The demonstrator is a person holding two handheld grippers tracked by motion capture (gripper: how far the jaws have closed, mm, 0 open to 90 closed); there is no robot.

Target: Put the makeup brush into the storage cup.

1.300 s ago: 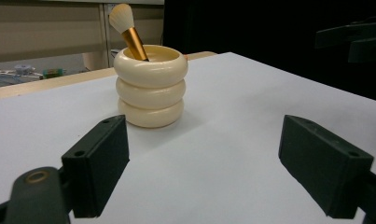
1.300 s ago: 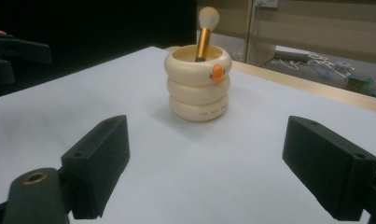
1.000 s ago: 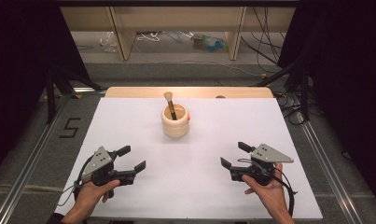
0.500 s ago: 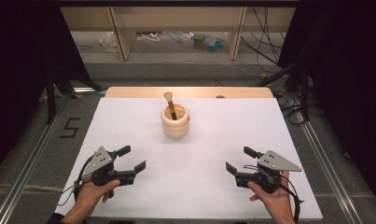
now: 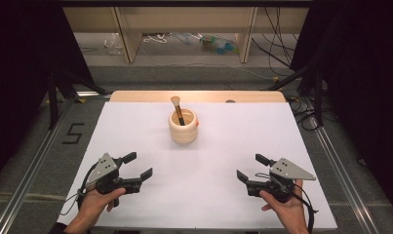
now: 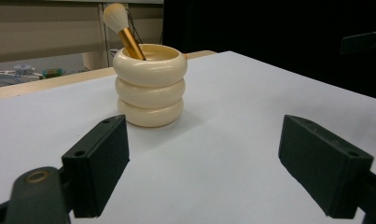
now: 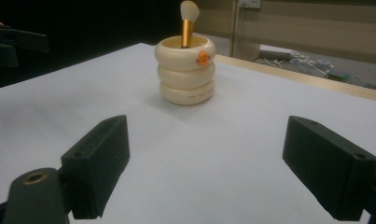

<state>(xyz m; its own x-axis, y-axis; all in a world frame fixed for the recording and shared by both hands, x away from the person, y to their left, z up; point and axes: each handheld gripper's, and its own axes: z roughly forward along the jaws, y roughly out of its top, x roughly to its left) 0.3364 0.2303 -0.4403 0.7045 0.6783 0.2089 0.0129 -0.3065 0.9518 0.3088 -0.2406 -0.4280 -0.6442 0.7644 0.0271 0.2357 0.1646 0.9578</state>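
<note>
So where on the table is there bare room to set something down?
Nearly everywhere: the white table is bare left and right of the holder with its brush, and between the holder and the two open claws, left and right. Only the centre back is taken.

The high view looks forward and down from above the near edge. Both gripper views sit low near the table [image 5: 135,126], sharing the cream holder [image 6: 149,86] at upper centre.

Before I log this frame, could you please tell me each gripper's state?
Left gripper: open, holding nothing.
Right gripper: open, holding nothing.
</note>
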